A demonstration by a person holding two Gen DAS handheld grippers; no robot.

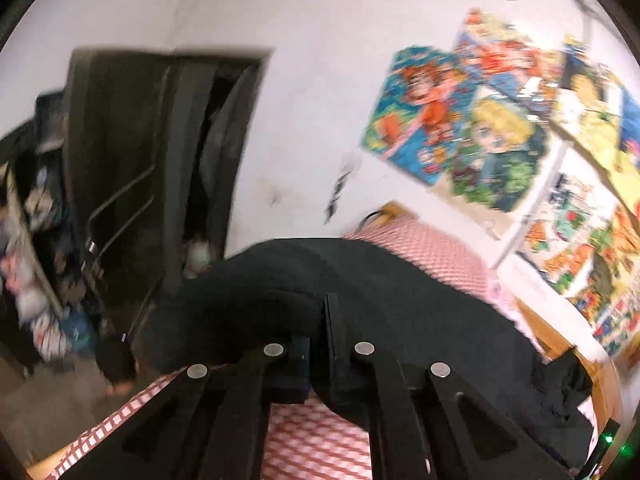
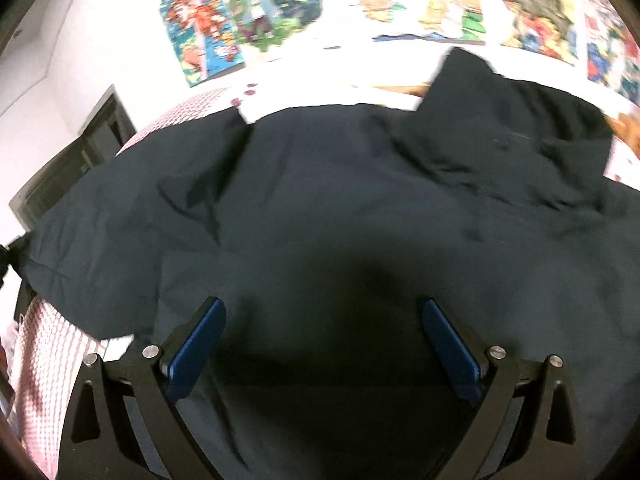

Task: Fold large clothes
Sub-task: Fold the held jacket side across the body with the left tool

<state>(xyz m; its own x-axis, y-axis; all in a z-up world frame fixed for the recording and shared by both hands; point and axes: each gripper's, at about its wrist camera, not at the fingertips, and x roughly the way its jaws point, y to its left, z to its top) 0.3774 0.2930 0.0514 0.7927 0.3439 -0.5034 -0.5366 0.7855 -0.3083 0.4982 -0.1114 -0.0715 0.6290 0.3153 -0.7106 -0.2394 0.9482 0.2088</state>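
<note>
A large dark navy garment [image 2: 320, 184] lies spread over a bed with a pink-and-white checked sheet [image 1: 312, 440]. In the left wrist view my left gripper [image 1: 325, 320] is shut on a fold of the dark garment [image 1: 400, 280], which bulges up and drapes around the closed fingertips. My right gripper [image 2: 322, 320] hangs open just above the garment's near part. Its blue pads [image 2: 200, 344] stand wide apart with only flat cloth beneath them. A hood or sleeve [image 2: 500, 120] is bunched at the far right of the garment.
Colourful cartoon posters [image 1: 460, 132] cover the white wall behind the bed. A dark doorway [image 1: 160, 160] and cluttered shelves [image 1: 36, 220] stand to the left. The wooden bed frame [image 1: 552, 332] runs along the wall. Bare floor [image 1: 48, 400] shows beside the bed.
</note>
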